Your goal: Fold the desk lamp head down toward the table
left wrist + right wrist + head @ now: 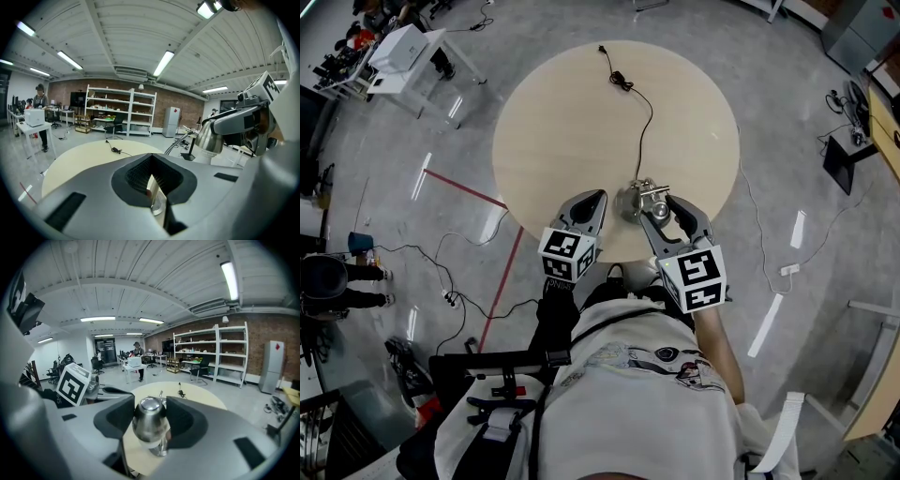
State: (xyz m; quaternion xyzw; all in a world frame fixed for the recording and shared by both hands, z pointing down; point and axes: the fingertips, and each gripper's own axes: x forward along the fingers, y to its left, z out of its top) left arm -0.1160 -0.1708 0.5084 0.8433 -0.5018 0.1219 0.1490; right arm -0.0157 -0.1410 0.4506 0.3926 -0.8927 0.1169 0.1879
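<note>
Plainly the work centres on the near edge of the round table (pixel 562 122), where the desk lamp (pixel 639 202) stands just in front of the person, its cord (pixel 649 122) trailing away across the top to a loose plug. The right gripper (pixel 664 206) is clamped on the lamp head (pixel 150 423): its own view shows the polished metal bell filling the gap, a pad pressed to each side. Holding the head itself rather than the thin gooseneck (pixel 180 143) looks sensible, since that gives the most leverage for bending it down. The left gripper (pixel 589 199) has its jaws drawn together at the tips and seems to grasp nothing. It sits just beside the lamp base (pixel 158 206), which shows through the hollow behind the tips, probably placed there to steady the lamp if it tips. The head looks raised above the base, so the fold seems not yet made.
</note>
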